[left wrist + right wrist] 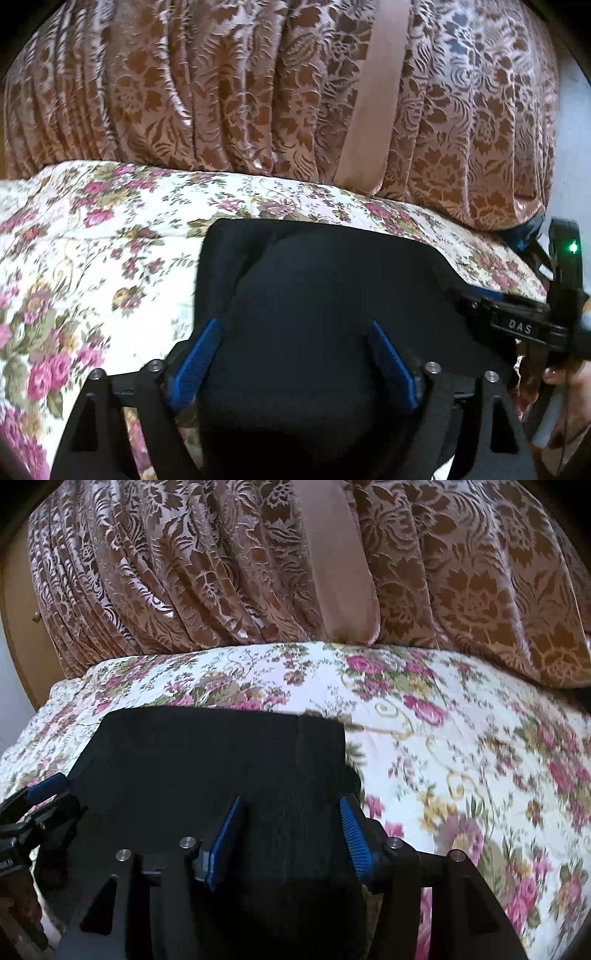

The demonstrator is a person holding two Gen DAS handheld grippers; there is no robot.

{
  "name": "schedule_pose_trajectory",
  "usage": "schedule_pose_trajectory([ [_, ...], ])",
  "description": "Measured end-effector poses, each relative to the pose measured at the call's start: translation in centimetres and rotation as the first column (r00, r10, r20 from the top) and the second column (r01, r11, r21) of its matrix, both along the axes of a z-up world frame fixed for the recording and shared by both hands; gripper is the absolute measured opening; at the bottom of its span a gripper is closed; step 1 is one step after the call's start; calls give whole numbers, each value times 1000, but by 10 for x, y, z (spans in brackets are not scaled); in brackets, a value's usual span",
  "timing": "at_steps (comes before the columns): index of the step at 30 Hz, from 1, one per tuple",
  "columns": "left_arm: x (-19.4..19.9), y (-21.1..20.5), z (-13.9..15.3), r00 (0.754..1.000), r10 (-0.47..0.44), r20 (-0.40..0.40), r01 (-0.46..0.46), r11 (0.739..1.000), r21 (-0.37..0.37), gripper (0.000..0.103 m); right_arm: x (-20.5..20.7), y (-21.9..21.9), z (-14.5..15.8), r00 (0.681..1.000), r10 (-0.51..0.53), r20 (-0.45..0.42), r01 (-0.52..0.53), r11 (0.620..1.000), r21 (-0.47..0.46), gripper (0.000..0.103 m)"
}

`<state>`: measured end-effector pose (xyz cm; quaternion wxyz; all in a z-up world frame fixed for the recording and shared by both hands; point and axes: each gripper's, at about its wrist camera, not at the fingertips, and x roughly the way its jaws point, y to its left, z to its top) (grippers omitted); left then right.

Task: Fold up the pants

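The black pants (314, 277) lie folded into a flat dark block on a floral bedspread (92, 258). My left gripper (294, 324) hangs over their near part, its blue pads (195, 358) spread wide and apart from the cloth. In the right wrist view the same pants (207, 760) fill the lower left. My right gripper (291, 801) is open above their right edge, with cloth under the gap and its blue pads (225, 834) clear of it. Each gripper shows in the other's view: the right gripper's body (517, 326) at the right, a left fingertip (48, 784) at the left.
Brown and pink patterned fabric (221, 92) with a plain pink band (373, 92) rises behind the bed. The bedspread (461, 738) spreads out to the right of the pants. Wooden furniture (18, 635) stands far left. A person's hand (565, 387) holds the right gripper.
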<state>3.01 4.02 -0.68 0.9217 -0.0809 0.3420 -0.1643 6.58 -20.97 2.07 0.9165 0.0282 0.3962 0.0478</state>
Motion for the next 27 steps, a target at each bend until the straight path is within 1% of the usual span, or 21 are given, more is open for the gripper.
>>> schedule_pose_trajectory([
  [1,-2,5,-2,1000,15,-17,-15,1000,-8,90,-3,-2,-1,1000,-1,-5,1,1000,11,56],
  [2,-3,9,-5,999,20,-38,-21,999,-24,91,-8,-4,-2,1000,-5,-11,5,1000,23,59],
  [4,-3,18,-14,995,18,-94,-26,996,-83,91,-13,-7,-3,1000,-8,-17,8,999,35,61],
  [6,-4,32,-26,986,5,-164,-37,980,-194,91,-18,-12,-4,1000,-8,-30,10,998,68,62],
  [7,-5,35,-29,984,-2,-180,-40,973,-228,91,-20,-13,-4,999,-8,-37,11,997,79,63],
  [8,-7,40,-33,980,-15,-201,-43,960,-277,91,-22,-15,-5,999,-9,-46,13,996,92,65],
  [10,-12,46,-35,978,-37,-204,-34,943,-332,91,-27,-19,-6,998,-8,-67,16,992,121,67],
  [13,-18,47,-36,975,-90,-205,7,928,-373,92,-36,-28,-9,996,-3,-92,20,984,178,69],
  [16,-19,49,-37,968,-139,-210,42,911,-410,92,-43,-40,-15,991,1,-133,35,961,273,73],
  [17,-19,50,-37,964,-157,-215,51,901,-430,92,-44,-46,-19,988,0,-153,49,946,320,74],
  [19,-19,53,-39,957,-181,-226,57,884,-465,92,-45,-57,-29,978,8,-207,81,904,420,74],
  [20,-18,55,-40,956,-189,-226,61,877,-477,92,-46,-63,-36,970,17,-243,106,867,487,74],
  [21,-19,56,-40,954,-197,-224,66,871,-487,92,-47,-66,-41,964,27,-265,121,841,528,74],
  [23,-18,56,-40,951,-217,-221,82,865,-496,91,-49,-69,-45,963,45,-267,118,818,563,74],
  [27,-14,49,-39,940,-254,-228,118,868,-482,91,-49,-65,-46,966,59,-252,92,831,549,74],
])
